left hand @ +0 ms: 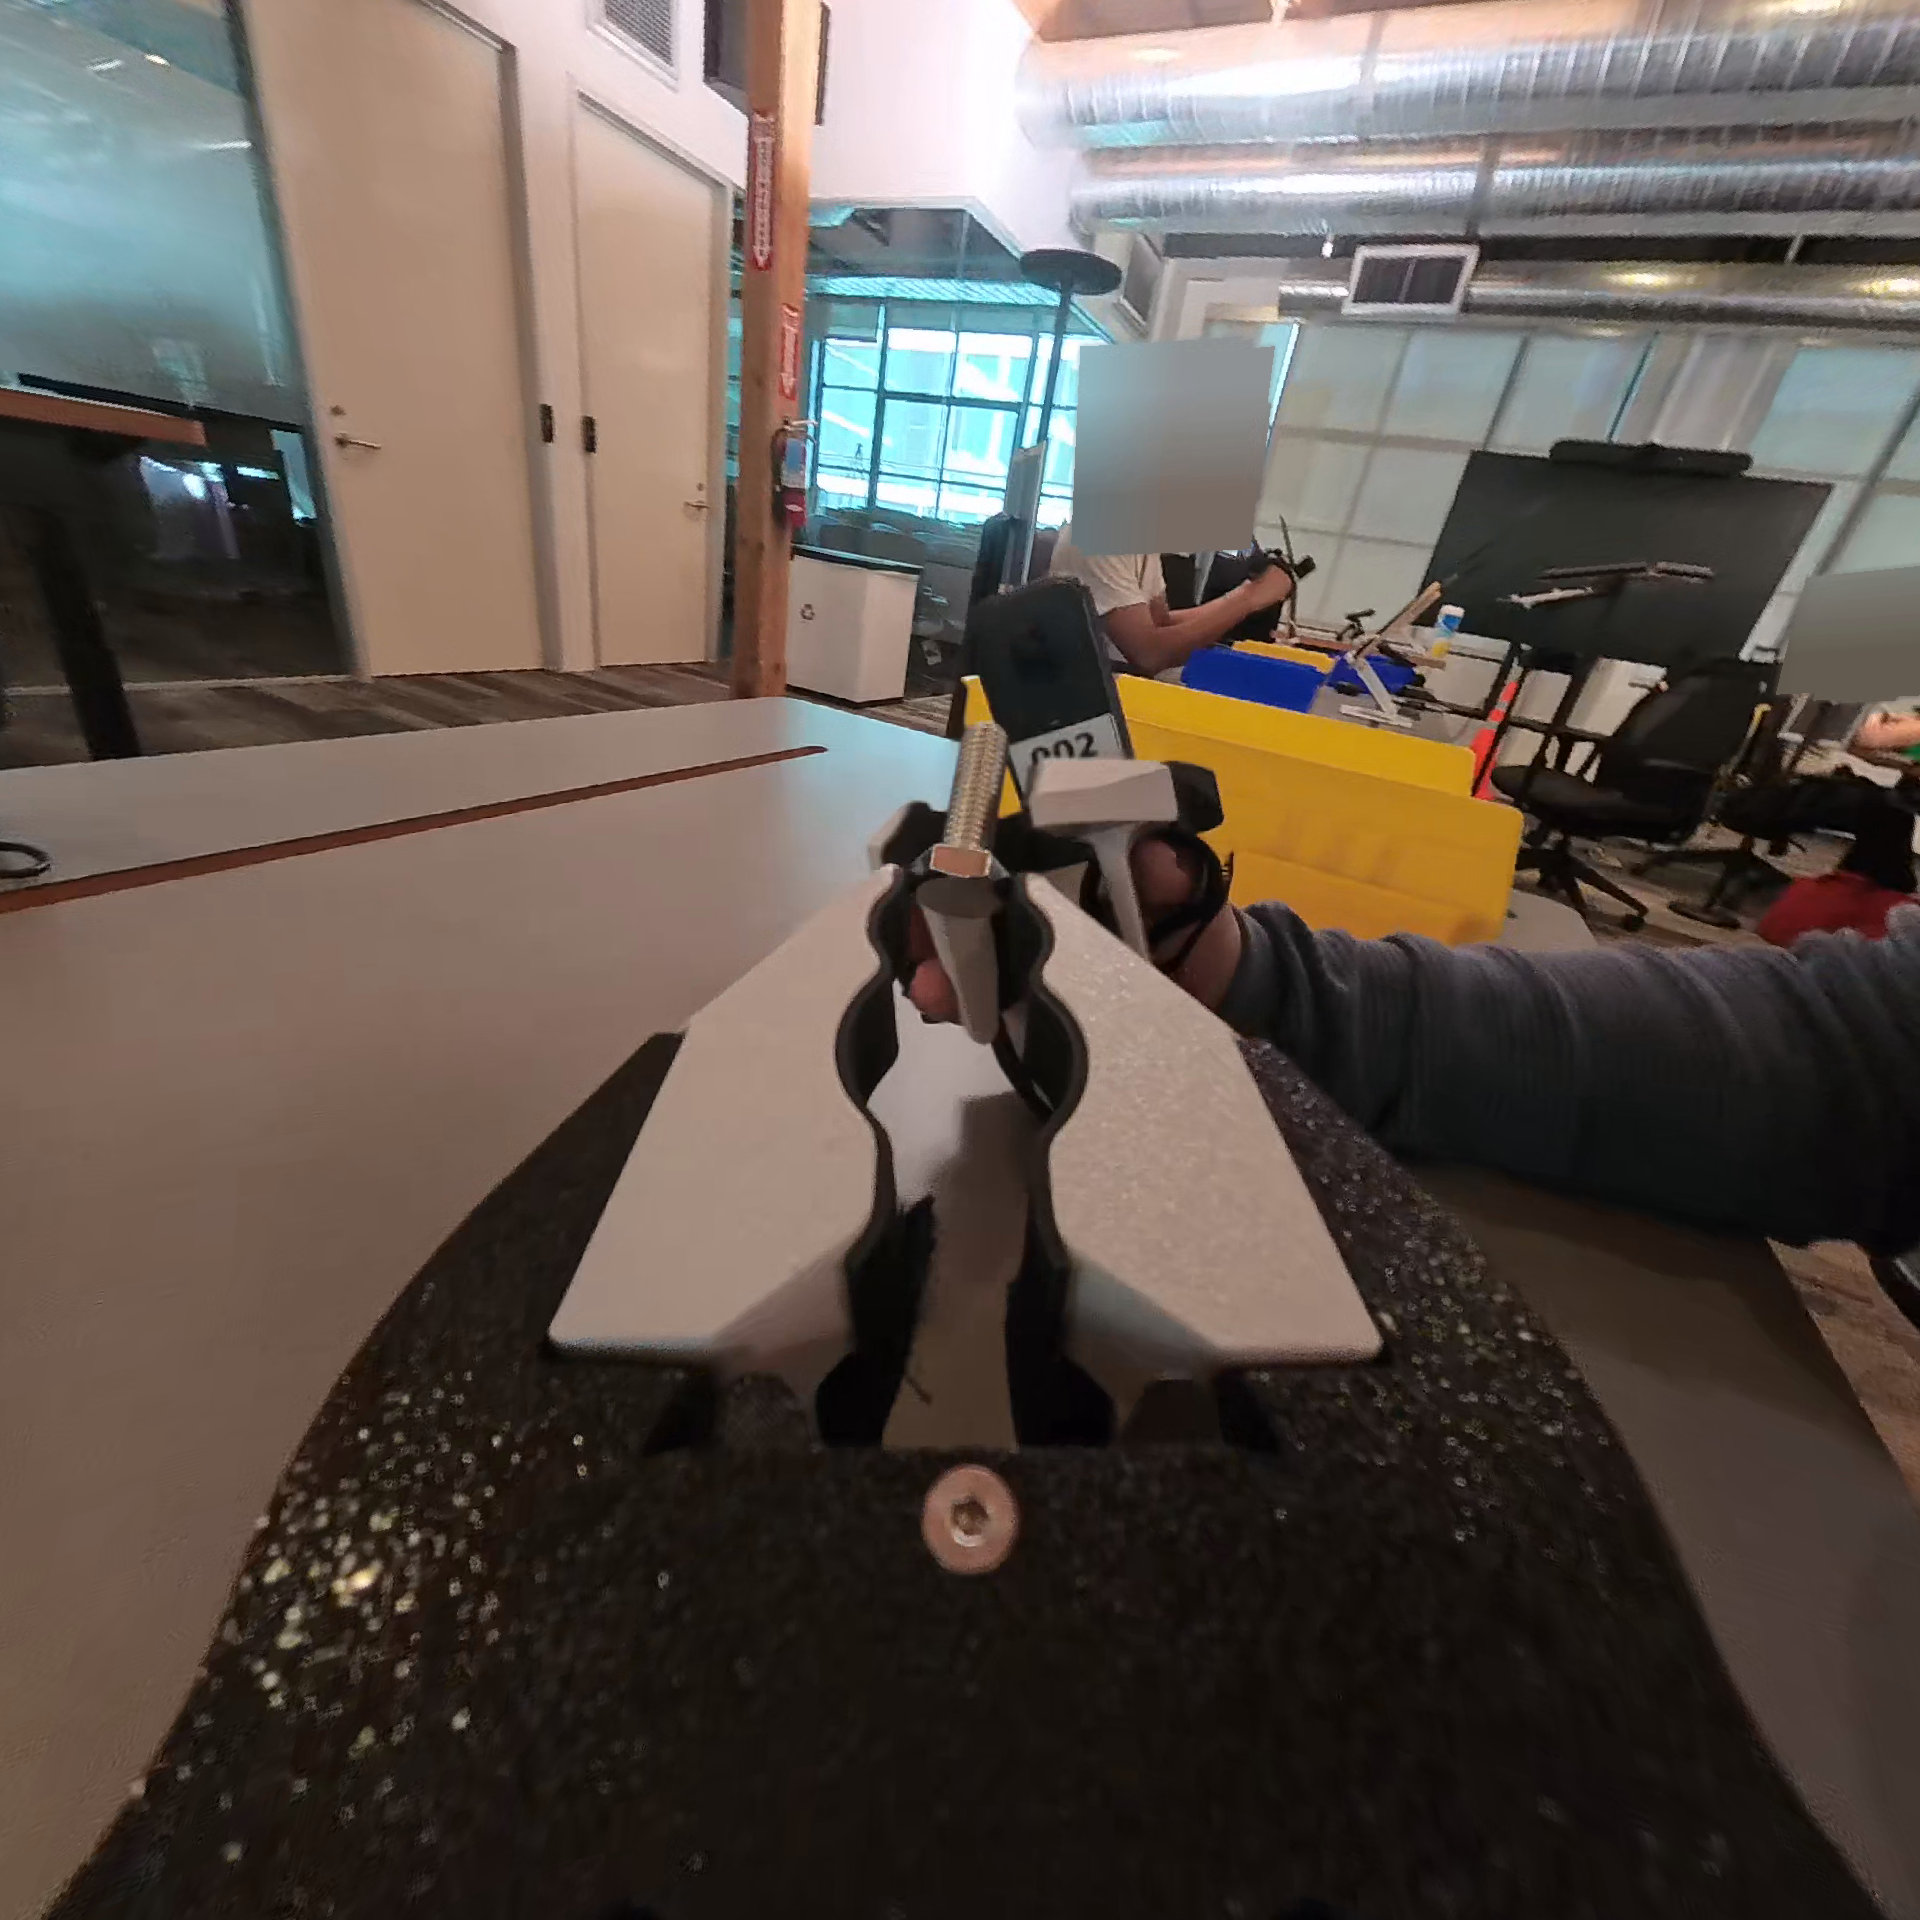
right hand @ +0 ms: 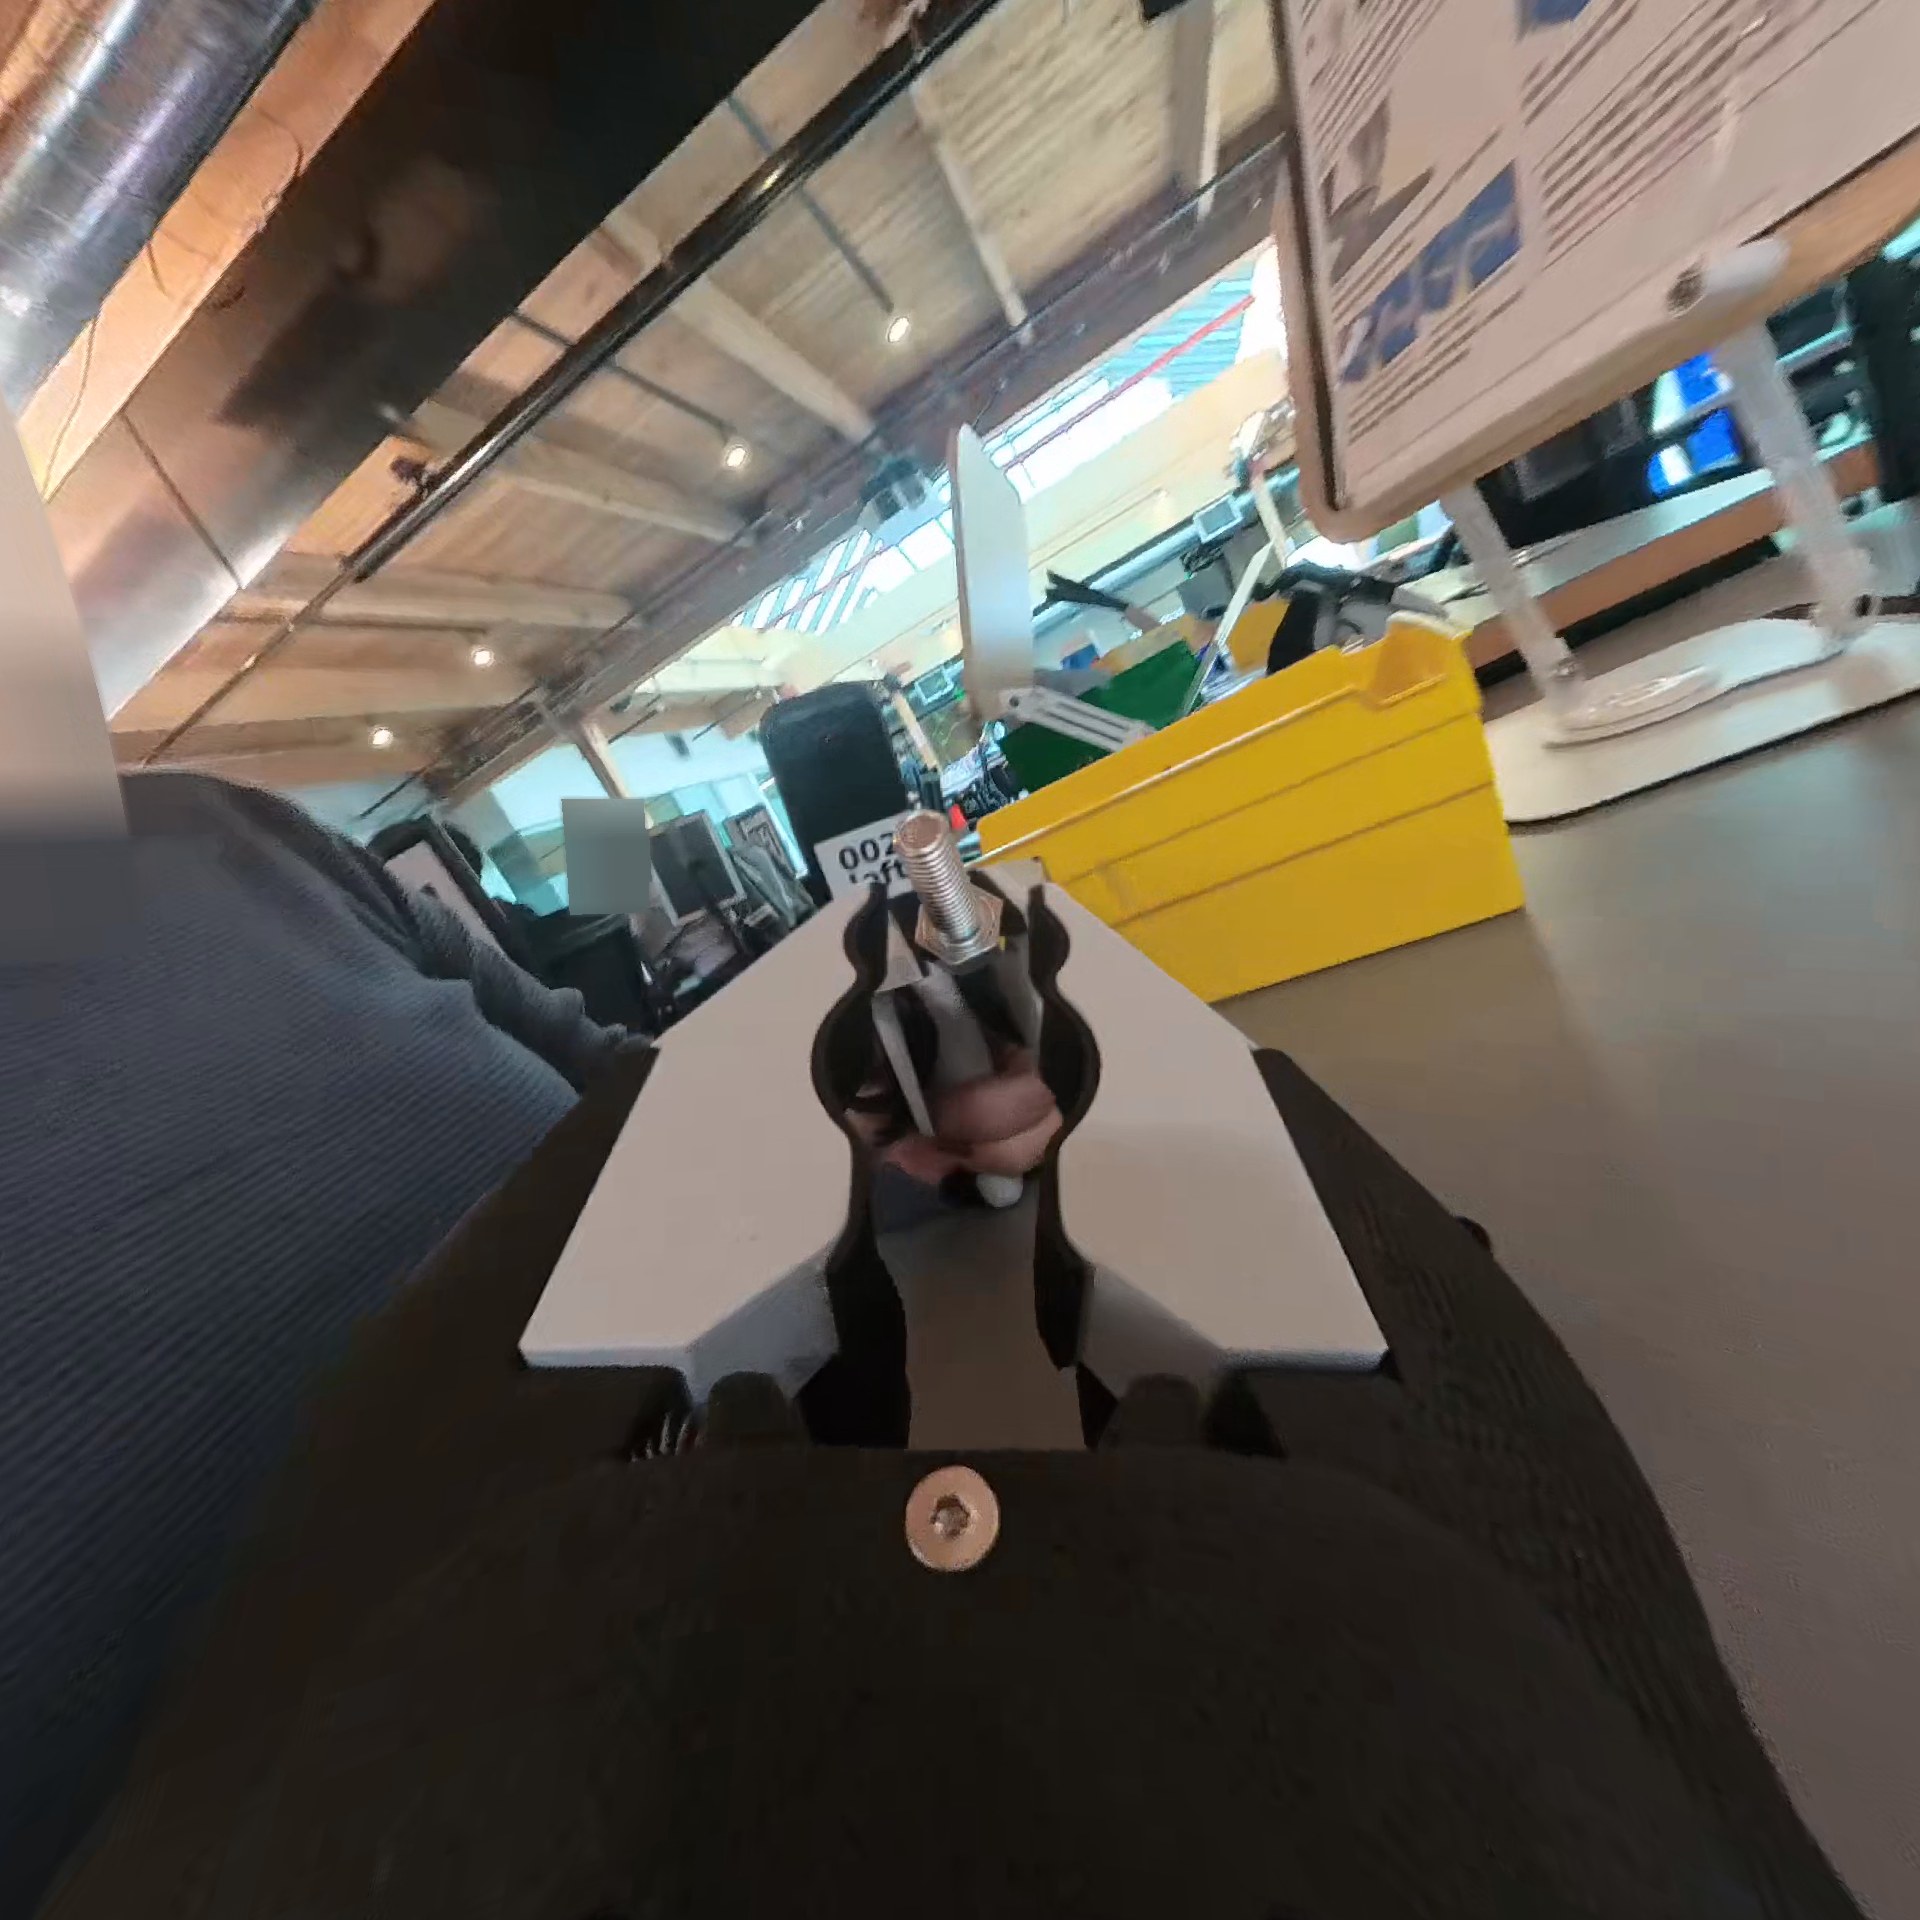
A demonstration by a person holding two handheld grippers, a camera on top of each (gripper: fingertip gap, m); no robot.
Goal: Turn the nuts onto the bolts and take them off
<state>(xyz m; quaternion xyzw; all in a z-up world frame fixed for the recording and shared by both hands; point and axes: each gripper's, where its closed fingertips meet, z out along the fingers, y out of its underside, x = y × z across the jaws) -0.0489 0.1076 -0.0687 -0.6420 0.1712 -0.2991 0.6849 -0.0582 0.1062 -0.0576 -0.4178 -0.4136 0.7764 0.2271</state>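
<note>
A silver bolt (left hand: 977,790) stands nearly upright above the grey table (left hand: 416,987), threaded end up. My left gripper (left hand: 961,883) is shut on its lower end, where a hex piece shows between the tips. In the right wrist view, my right gripper (right hand: 951,925) is shut on a hex nut (right hand: 961,938) low on the bolt's (right hand: 935,873) thread. The two grippers meet tip to tip from opposite sides. The right gripper's grey fingers (left hand: 1101,800) show behind the bolt in the left wrist view. The bolt's head is hidden.
A yellow bin (left hand: 1299,790) stands on the table just behind the grippers, also in the right wrist view (right hand: 1299,790). A person's dark sleeve (left hand: 1558,1070) reaches in from the right. A sheet on a white stand (right hand: 1558,208) is at the far right. Less than 4 cm separates the two grippers' tips.
</note>
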